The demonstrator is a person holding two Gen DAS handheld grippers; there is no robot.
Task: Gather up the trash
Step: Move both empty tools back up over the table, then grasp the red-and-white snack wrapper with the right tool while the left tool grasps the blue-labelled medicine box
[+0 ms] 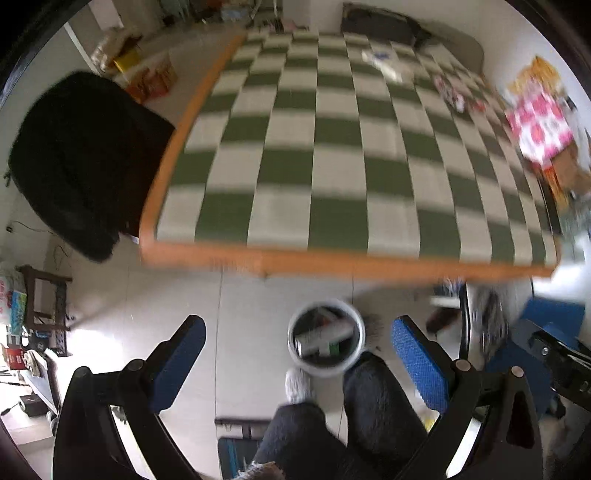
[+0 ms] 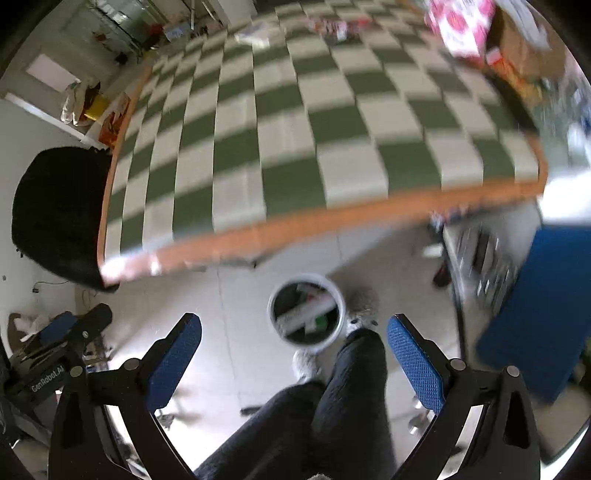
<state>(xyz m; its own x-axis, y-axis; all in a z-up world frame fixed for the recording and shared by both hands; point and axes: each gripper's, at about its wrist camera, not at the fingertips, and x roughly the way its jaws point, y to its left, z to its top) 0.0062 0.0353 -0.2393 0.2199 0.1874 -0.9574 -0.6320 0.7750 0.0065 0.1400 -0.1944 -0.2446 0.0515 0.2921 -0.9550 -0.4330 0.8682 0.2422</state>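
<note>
A round white trash bin [image 1: 326,337] stands on the floor below the table's front edge, with several pieces of packaging inside. It also shows in the right wrist view [image 2: 307,313]. My left gripper [image 1: 298,363] is open and empty, held high above the bin. My right gripper [image 2: 294,362] is open and empty, also above the bin. A white wrapper [image 1: 382,62] and a colourful wrapper [image 1: 452,92] lie at the far side of the green-and-white checked table [image 1: 317,147]. They show blurred in the right wrist view, the white wrapper [image 2: 255,33] and the colourful one [image 2: 332,26].
The person's dark-trousered legs [image 1: 351,413] and slippers stand beside the bin. A black chair [image 1: 77,158] is at the table's left. A pink-and-white box [image 1: 539,125] is at the table's right. A blue object [image 2: 539,306] and a metal rack stand on the right.
</note>
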